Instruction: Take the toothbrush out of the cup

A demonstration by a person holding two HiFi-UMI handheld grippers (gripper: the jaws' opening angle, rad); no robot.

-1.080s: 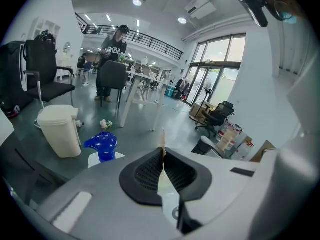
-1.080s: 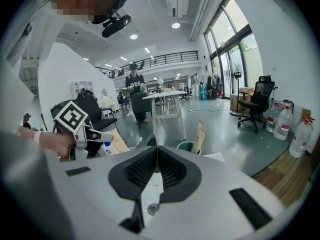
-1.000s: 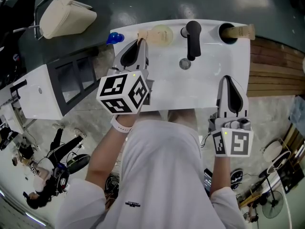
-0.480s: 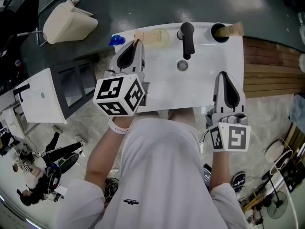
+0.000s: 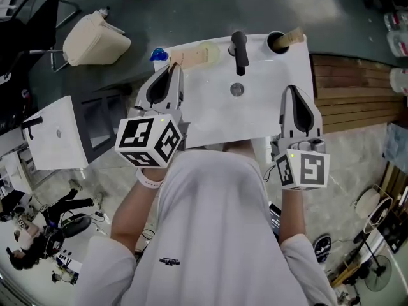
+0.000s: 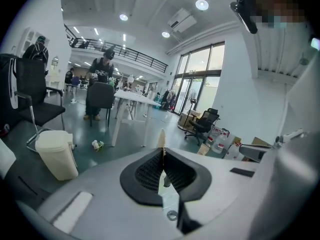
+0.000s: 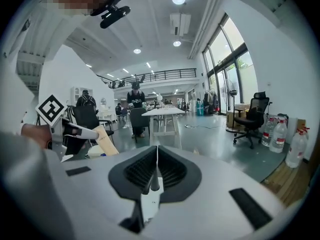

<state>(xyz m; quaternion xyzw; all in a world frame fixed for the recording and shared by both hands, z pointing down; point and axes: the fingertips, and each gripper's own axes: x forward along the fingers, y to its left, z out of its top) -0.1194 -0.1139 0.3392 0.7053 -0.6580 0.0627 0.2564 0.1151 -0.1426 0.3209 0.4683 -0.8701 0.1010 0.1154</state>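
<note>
My left gripper (image 5: 171,66) is shut on a flat tan toothbrush (image 5: 186,57), held over the back left of the white sink top (image 5: 268,116). The brush's free end lies across a pale yellow cup (image 5: 209,51) in the head view; whether they touch I cannot tell. In the left gripper view its thin tan tip (image 6: 161,137) sticks up between the closed jaws. The right gripper view shows the brush (image 7: 107,140) slanting out of the left gripper (image 7: 75,131). My right gripper (image 5: 295,89) hovers over the sink's front right, shut with nothing in it (image 7: 156,149).
A black faucet (image 5: 239,46) and a drain (image 5: 237,89) sit mid-sink. A dark cup (image 5: 276,41) at the back right holds another tan piece (image 5: 294,35). A blue object (image 5: 159,55) is at the back left corner, a beige bin (image 5: 95,40) beyond, wooden decking (image 5: 347,88) at right.
Both grippers have risen above the sink, the left one more, carrying the tan toothbrush up with it. Both stay shut.
</note>
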